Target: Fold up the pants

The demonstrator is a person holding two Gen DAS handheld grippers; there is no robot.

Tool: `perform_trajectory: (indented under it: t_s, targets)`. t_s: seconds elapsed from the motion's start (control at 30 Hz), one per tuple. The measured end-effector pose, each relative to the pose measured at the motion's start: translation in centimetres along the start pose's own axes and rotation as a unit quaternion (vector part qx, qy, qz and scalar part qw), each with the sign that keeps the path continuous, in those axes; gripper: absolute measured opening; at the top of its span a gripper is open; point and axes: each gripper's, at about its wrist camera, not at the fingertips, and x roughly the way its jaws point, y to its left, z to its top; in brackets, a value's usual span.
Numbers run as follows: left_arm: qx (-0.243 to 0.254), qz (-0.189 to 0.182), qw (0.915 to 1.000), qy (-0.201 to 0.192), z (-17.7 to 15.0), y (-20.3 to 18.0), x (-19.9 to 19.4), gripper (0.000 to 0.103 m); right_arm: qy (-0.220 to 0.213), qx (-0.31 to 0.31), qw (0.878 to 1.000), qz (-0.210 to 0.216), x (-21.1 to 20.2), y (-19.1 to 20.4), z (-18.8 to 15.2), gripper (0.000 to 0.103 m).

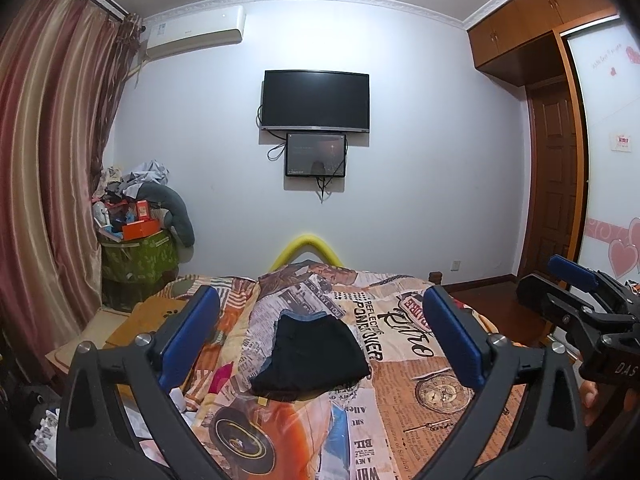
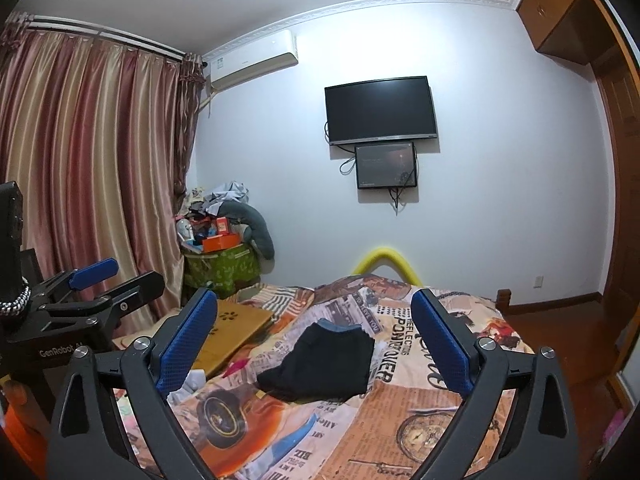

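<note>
One pair of dark pants [image 1: 312, 354] lies as a compact folded bundle on the patterned bed cover [image 1: 420, 360], centre of both frames. The left hand-held gripper [image 1: 320, 344] and right hand-held gripper [image 2: 312, 344] both stand wide apart, holding nothing, clear of the cloth. The folding looks finished; what is left, probably, is only to back away without disturbing the bundle.

Each tool [image 1: 322, 338] has 2 black arms, blue textured pads [image 2: 187, 338] and silver screws.
</note>
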Motion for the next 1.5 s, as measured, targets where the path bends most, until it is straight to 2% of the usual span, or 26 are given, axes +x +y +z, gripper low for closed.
perform_trajectory:
  t_s: [0.53, 1.5]
  targets:
    - [-0.010, -0.006, 0.9999, 0.005, -0.1, 0.5, 0.4, 0.102, 0.008, -0.003, 1.000, 0.001, -0.3, 0.2, -0.8, 0.097]
    - [-0.001, -0.021, 0.9998, 0.006, -0.3, 0.0, 0.1, 0.103, 0.017, 0.000, 1.000, 0.001, -0.5, 0.6, -0.9, 0.098]
